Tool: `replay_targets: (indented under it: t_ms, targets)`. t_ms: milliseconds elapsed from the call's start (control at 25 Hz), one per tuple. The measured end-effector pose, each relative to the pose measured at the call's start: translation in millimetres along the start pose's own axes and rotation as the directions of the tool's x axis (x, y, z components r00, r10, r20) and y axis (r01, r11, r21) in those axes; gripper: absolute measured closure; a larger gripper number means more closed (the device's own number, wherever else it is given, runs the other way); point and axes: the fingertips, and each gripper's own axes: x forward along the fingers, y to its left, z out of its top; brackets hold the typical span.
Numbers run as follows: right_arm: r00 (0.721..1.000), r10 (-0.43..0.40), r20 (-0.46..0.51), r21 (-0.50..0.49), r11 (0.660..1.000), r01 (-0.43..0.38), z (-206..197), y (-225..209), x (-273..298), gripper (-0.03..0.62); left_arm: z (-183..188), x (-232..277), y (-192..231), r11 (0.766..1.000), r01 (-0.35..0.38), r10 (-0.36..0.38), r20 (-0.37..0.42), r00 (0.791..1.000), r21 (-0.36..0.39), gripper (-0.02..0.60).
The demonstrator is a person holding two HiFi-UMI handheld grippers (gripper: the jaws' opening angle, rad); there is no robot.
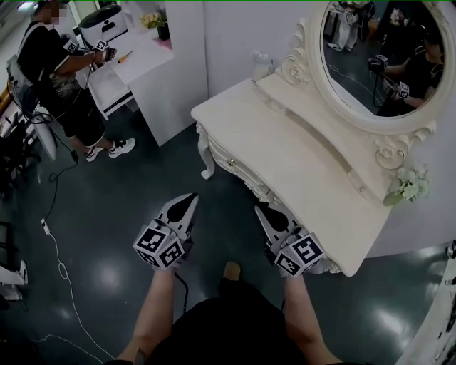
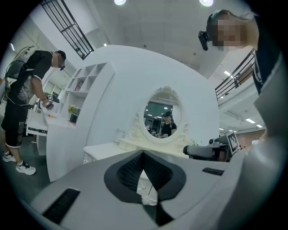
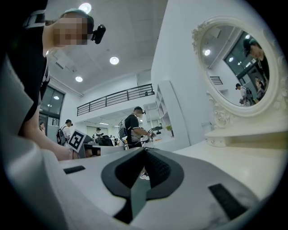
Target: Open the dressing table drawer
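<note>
The floor (image 1: 142, 199) was dark, glossy teal-grey and caught the ceiling lights, and a thin white cable (image 1: 58, 256) trailed across it at the left. A white partition wall (image 1: 182, 71) stood between the near area and a white desk (image 1: 139, 53) carrying a small potted plant (image 1: 158, 21). A second person (image 1: 60, 78) in dark clothes stood at that desk, well apart from the vanity. The gripper views showed a tall, bright hall with round ceiling lamps and a railed upper level.

The cream dressing table (image 1: 306, 171) stood against a white wall on carved curved legs. It had a bare top, a low raised shelf along the back, and an oval mirror (image 1: 377, 50) in an ornate scrolled frame. A small pale jar (image 1: 262, 65) sat at the table's far corner, and a spray of pale flowers (image 1: 410, 185) lay by the mirror's base.

The drawer (image 1: 235, 167) sat in the table's front apron, below the top edge. It was cream like the rest, had a small round knob, and lay flush with the front, closed.

The left gripper (image 1: 191, 199) and the right gripper (image 1: 262, 209) were held level over the floor, just short of the table's front and touching nothing. Each one's jaws were pressed together with nothing between them. The right gripper was nearer the table edge.
</note>
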Motion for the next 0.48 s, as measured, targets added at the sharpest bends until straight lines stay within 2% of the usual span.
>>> replay_targets:
  t_ms: [480]
  targets:
    - [1.0,-0.013,0.02,0.003,1.0,0.012,16,-68,25,0.589,3,84,14,0.999,0.039,-0.039,-0.006,0.999,0.0,0.575]
